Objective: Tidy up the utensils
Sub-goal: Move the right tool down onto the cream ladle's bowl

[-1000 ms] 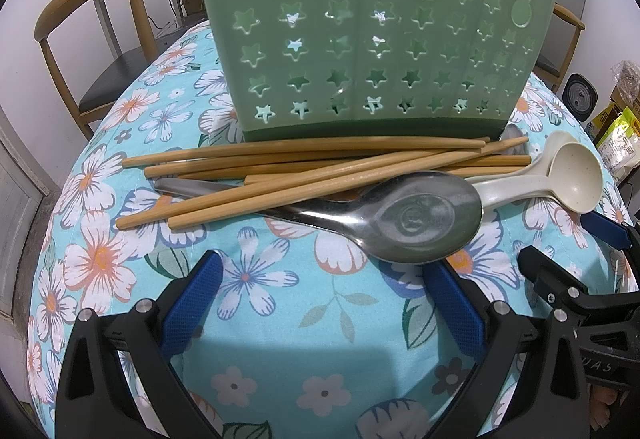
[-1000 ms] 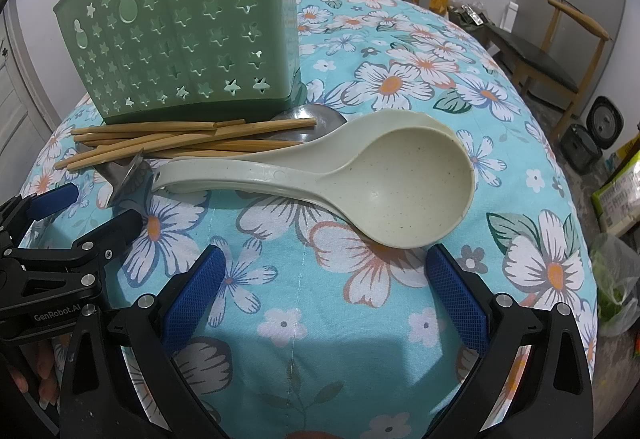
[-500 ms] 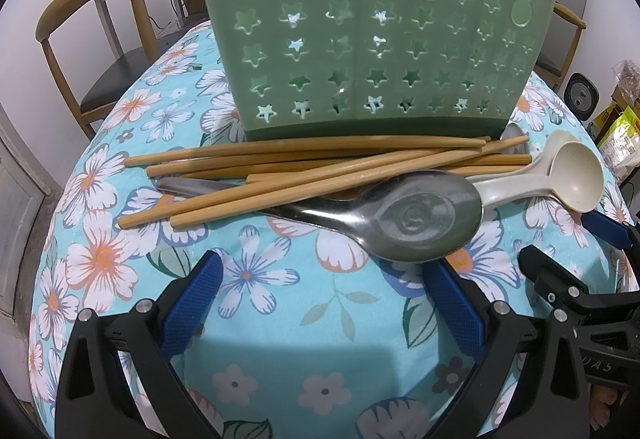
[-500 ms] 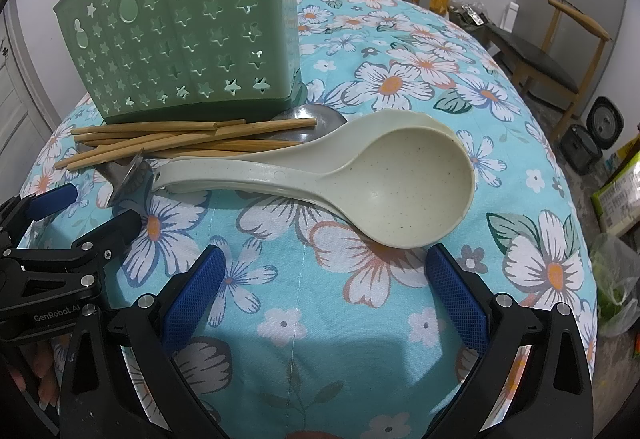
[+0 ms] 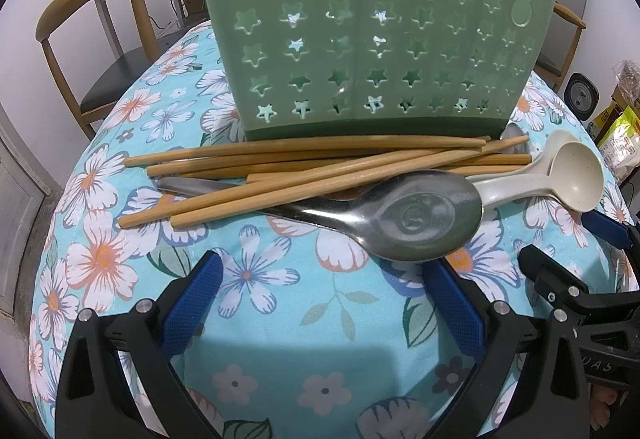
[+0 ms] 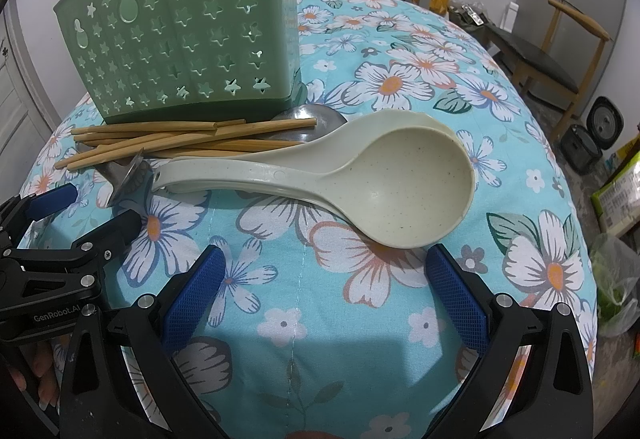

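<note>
1. Step: I read this as pre-grasp, nothing sorted yet. All utensils lie loose on the tabletop [image 5: 320, 319], none visibly in the green caddy [image 5: 380, 31].
2. Left hand-held gripper [image 5: 320, 303]: jaws spread wide, empty, just short of the steel spoon [image 5: 416, 217]. Right hand-held gripper [image 6: 324, 287]: also wide apart, empty, just short of the cream spoons [image 6: 400, 179].
3. Layout: caddy stands upright at the far side of the pile. Chopsticks [image 5: 320, 167] lie in a loose heap right at its base, some crossing over the steel spoon's handle. A second steel spoon [image 6: 308, 117] peeks out behind the chopsticks near the caddy corner.
4. Look: chopsticks are plain wood, roughly parallel, ends uneven. Steel spoon is shiny with a broad flat bowl facing up. Cream spoons are speckled plastic, two nested, bowls up, handles pointing toward the chopsticks.
5. Next move, my call: right side takes the nested cream spoons by the handle, since they sit clear on top. Left should wait or clear chopsticks first; the steel spoon is pinned under them.
6. Risk: the thin handles lie flat on soft cloth, so the grip needs a low, square approach.
</note>
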Demonstrator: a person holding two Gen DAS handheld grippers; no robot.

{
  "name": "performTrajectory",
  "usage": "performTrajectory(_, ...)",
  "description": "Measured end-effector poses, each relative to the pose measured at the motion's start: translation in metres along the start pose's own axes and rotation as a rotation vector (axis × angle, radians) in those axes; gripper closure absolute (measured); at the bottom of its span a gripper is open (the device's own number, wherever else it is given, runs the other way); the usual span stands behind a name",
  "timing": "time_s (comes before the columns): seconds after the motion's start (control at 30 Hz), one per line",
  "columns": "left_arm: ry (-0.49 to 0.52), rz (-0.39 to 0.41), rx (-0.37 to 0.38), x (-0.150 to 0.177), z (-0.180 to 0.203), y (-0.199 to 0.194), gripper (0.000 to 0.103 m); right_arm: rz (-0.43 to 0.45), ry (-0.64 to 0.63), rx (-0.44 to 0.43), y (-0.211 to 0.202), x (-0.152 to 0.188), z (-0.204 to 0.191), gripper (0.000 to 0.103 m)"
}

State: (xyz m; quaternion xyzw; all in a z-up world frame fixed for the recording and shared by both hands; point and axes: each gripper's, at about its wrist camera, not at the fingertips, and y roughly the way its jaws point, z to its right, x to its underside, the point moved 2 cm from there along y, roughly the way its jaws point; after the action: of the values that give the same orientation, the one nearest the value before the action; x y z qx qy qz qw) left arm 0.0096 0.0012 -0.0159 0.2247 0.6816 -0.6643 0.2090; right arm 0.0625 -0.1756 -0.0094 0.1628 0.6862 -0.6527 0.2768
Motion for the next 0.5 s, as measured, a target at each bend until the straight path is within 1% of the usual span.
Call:
performTrajectory(0.1,0.008,-0.01,-0.029,0.001,0.0,-0.003,0.005,-0.005,-0.012,-0.002,-0.002,0.0,0.0,0.006)
performTrajectory(0.17,0.027,-0.005,-0.03,0.002,0.0,-0.006,0.005,-0.01,-0.021,-0.001,-0.004,0.0,0.001,0.006)
performTrajectory(0.23,0.017,0.012,0.011,0.005,-0.004,-0.013,0.005,-0.006,-0.021,0.009,-0.008,-0.001,0.003,0.007)
performTrajectory(0.33,0.004,0.034,0.077,0.007,-0.009,-0.02,0.005,0.05,-0.008,0.053,-0.02,-0.004,0.008,0.007)
performTrajectory(0.43,0.042,0.039,0.072,0.007,-0.009,-0.021,0.005,0.098,0.01,0.037,-0.032,-0.009,0.014,0.007)
performTrajectory(0.5,0.042,0.046,0.07,0.007,-0.01,-0.021,0.005,0.109,0.031,0.008,-0.037,-0.012,0.018,0.007)
